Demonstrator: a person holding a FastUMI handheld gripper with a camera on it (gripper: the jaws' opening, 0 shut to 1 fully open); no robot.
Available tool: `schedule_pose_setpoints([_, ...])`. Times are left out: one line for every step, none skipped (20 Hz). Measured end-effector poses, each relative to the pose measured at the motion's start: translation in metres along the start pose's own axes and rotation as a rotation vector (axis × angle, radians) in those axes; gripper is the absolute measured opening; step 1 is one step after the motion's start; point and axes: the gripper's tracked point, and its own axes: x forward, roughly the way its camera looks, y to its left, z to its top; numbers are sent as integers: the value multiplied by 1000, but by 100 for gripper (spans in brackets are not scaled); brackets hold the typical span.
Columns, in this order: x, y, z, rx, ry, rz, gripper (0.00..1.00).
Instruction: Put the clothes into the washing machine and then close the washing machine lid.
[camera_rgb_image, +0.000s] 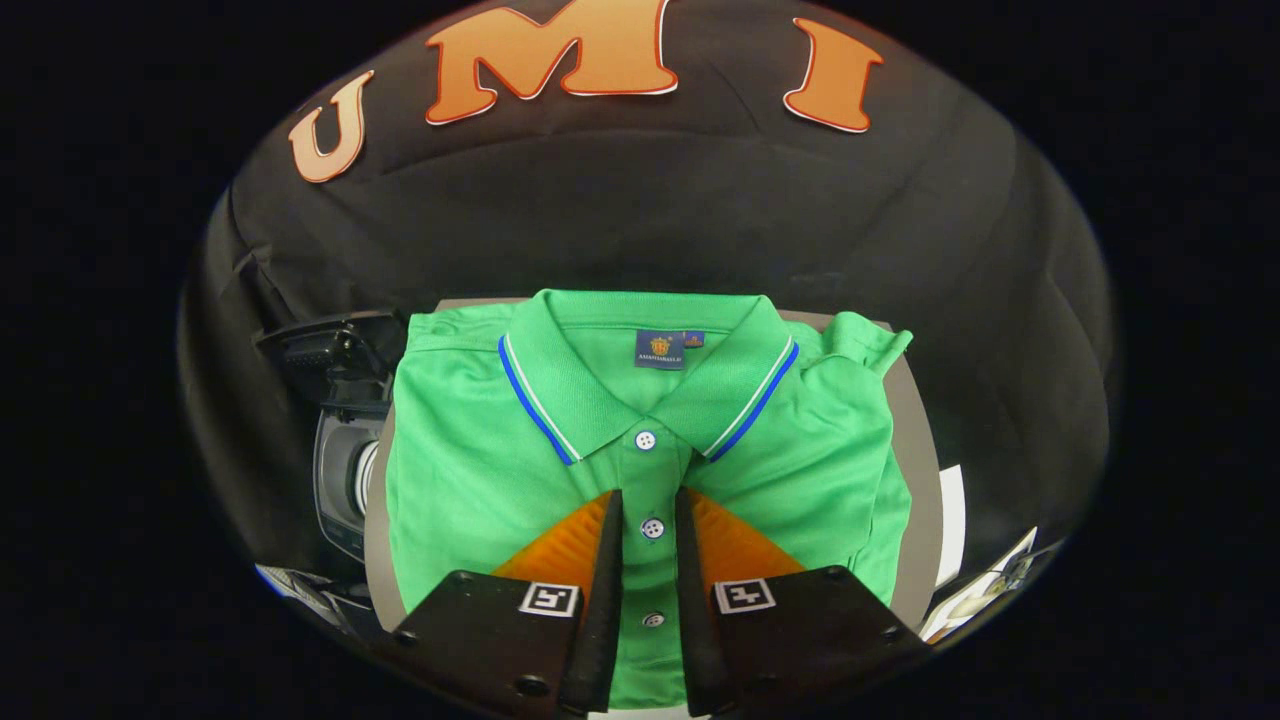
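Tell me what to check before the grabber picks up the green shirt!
1. Folded green polo shirt lies flat on the grey surface: ok.
2. Gripper is centred over the shirt's button strip: ok.
3. Fingers pinch cloth: not ok, a narrow gap, button strip showing between them.
4. White front-loading washing machine sits beside the shirt: ok.
5. Washer door open: cannot tell.

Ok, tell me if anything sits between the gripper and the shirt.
Nothing visible does. The gripper hangs right over the folded green polo shirt, its fingers slightly apart either side of the button placket, with no object between.
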Motion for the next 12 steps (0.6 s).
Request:
schedule_pose_setpoints([0, 0, 1, 6, -4, -7, 36])
schedule_pose_setpoints([-1, 3, 2, 2, -2, 1, 36])
schedule_pose_setpoints([-3, 1, 2, 14, 0, -12, 25])
schedule_pose_setpoints([0, 3, 3, 10, -4, -16, 14])
schedule_pose_setpoints([-2, 2, 2, 0, -4, -15, 14])
schedule_pose_setpoints([-2, 2, 2, 6, -5, -15, 14])
schedule_pose_setpoints([-1, 3, 2, 15, -13, -14, 14])
schedule_pose_setpoints([0, 3, 2, 17, -17, -11, 14])
schedule_pose_setpoints([1, 3, 3, 27, -29, -8, 14])
schedule_pose_setpoints([-1, 3, 3, 31, -37, -1, 14])
schedule_pose_setpoints([0, 3, 4, 39, -46, 7, 14])
schedule_pose_setpoints([-2, 2, 5, 49, -63, 21, 14])
